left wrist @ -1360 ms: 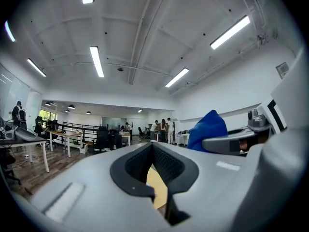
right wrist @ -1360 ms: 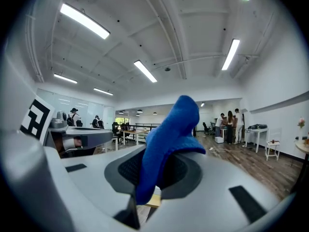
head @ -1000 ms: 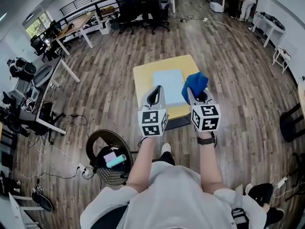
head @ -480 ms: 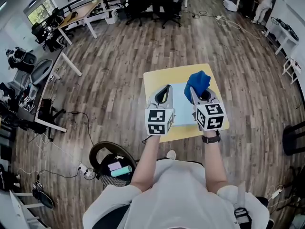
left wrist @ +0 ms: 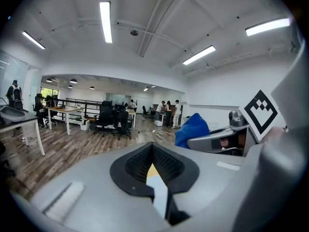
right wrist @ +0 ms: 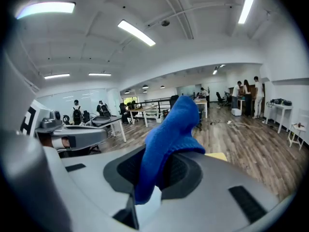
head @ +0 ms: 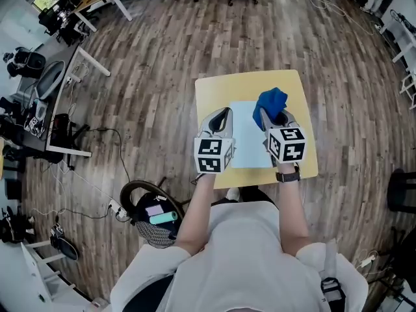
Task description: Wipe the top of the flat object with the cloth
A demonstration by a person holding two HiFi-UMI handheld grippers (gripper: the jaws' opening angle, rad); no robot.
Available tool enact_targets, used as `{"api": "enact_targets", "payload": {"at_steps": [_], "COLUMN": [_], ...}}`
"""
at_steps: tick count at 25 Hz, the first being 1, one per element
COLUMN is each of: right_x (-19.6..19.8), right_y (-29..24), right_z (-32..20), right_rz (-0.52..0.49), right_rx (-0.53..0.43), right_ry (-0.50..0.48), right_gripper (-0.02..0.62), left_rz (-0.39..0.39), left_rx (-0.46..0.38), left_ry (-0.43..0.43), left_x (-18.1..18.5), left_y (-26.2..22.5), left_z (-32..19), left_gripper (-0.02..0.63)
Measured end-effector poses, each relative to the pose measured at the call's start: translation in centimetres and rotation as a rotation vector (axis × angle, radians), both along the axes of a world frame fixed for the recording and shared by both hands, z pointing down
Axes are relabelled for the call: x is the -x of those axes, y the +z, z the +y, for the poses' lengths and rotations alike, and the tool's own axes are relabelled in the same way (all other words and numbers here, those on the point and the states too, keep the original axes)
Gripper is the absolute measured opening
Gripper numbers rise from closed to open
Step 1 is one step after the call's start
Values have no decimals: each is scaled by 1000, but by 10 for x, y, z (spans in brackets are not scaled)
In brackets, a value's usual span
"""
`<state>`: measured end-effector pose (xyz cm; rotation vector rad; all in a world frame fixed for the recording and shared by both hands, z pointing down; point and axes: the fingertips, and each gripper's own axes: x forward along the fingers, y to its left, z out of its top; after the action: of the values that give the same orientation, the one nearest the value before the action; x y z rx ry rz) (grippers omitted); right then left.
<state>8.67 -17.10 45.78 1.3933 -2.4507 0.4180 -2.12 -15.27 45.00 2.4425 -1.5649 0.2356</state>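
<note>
grey-brown wood plank floor (head: pixel 149 77) all round a small square yellow desk (head: pixel 214 93). the left tool (head: pixel 222 112), tips closed on nothing, hangs over the 9 o'clock edge of the smooth pale flat object (head: pixel 247 138) lying mid-desk. the right tool (head: pixel 270 117) pinches a bunched, nubby blue cloth (head: pixel 272 101) over its 2 o'clock corner.

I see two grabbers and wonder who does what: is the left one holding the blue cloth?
No, the blue cloth is pinched in the right gripper, while the left gripper holds nothing.
</note>
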Motion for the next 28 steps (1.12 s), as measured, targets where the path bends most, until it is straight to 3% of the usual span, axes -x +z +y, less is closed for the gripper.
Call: {"api": "enact_targets", "payload": {"at_steps": [9,16,22,26,28], "right_x": [16,78,114,116,113], "right_y": [90,169,235,280,287], "right_z": [-75,-96,-118,-125,-128], "right_rz": [-4,45,146,245,237], "right_rx": [224,392,510,602,614], "right_ry": [-233,-326,-328,-323,-308], "right_gripper": [80,78,77,75,74], "left_rz": [-24,1,14,15,10], "left_rx": [109,158,188,197,198], "left_ry": [-116,-154,-143,-132,-117], "left_x": [6,43,60,71,73], "left_y": [48,67,80,84,86], "left_z": [-48,-60,-62,-66,-67], "left_gripper": [3,3,3,3,3]}}
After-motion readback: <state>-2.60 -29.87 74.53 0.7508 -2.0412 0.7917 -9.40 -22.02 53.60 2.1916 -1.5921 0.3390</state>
